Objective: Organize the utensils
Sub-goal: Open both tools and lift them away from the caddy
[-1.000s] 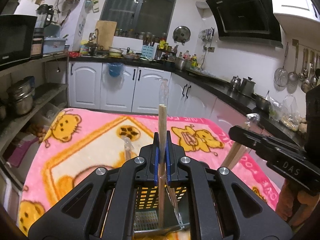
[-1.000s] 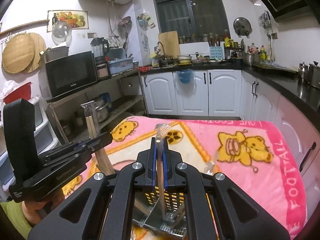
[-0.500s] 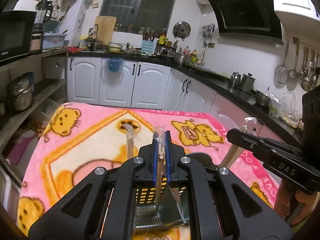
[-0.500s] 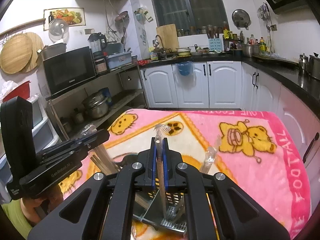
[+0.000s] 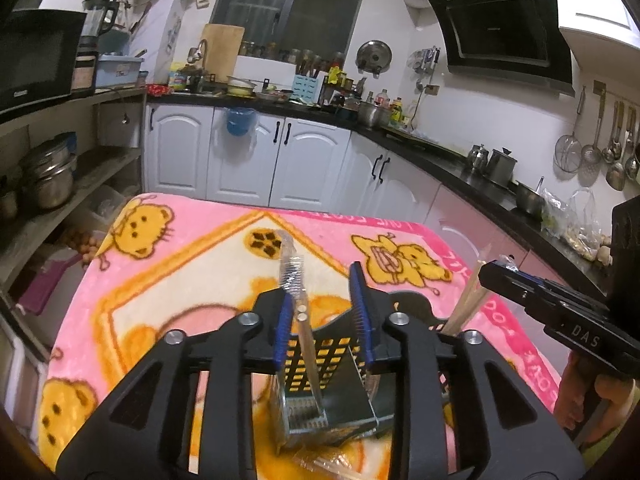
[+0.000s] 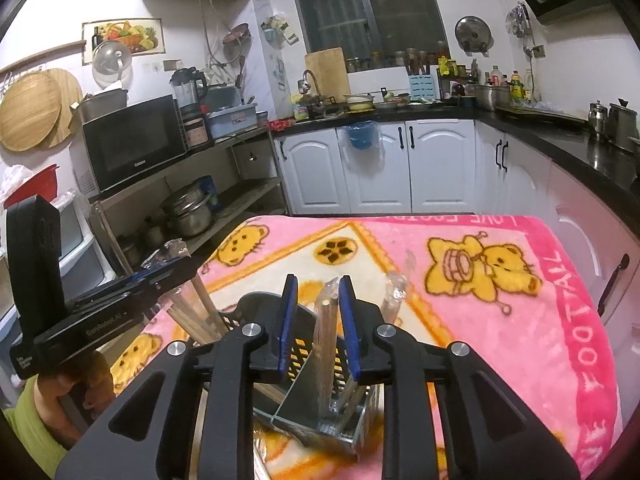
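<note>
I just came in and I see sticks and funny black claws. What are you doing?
A person holds a claw-like tool in each hand and is sorting wrapped chopsticks into a black holder on a pink blanket. The left gripper has just been opening its jaws around one wrapped pair, now standing in the holder. The right gripper has just been opening too, and its pair stands loose between the jaws.

Both grippers, left gripper (image 5: 324, 312) and right gripper (image 6: 318, 316), are black plastic with blue jaw pads, silver screws (image 5: 248, 319) and white lettering; a lime-green sleeve (image 6: 28, 412) shows.
</note>
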A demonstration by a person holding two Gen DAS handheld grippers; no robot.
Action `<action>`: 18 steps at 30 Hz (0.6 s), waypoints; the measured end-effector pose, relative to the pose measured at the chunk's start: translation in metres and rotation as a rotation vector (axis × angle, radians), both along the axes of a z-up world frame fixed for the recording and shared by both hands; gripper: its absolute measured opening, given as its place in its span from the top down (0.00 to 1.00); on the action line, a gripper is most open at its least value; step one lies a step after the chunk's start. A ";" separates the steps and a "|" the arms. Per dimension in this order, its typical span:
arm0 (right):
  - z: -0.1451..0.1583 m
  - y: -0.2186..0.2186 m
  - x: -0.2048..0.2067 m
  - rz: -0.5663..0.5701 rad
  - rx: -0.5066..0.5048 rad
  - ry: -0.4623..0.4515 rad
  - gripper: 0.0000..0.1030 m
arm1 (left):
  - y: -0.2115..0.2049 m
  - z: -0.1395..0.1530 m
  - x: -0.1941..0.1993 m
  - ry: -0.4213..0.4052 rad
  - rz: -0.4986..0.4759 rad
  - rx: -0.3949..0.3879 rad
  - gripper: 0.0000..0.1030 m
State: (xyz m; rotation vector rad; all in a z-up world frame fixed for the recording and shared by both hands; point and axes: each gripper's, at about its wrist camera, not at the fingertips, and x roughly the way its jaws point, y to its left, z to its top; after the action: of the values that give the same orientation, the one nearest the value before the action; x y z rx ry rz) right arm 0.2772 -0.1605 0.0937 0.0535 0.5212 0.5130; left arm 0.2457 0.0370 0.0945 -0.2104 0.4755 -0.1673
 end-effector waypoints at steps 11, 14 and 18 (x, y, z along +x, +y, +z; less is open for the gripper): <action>-0.001 -0.014 -0.015 -0.018 -0.012 -0.011 0.68 | 0.010 0.002 -0.014 0.001 0.023 -0.021 0.45; -0.001 -0.017 -0.019 -0.024 -0.016 -0.016 0.64 | 0.012 0.002 -0.018 0.003 0.022 -0.033 0.36; 0.000 -0.021 -0.025 -0.029 -0.019 -0.021 0.61 | 0.014 0.002 -0.023 0.004 0.026 -0.035 0.29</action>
State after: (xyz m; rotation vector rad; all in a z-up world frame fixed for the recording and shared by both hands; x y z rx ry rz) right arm 0.2524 -0.1811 0.0932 0.0375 0.5035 0.4797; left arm 0.2230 0.0505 0.0962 -0.2508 0.4736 -0.1497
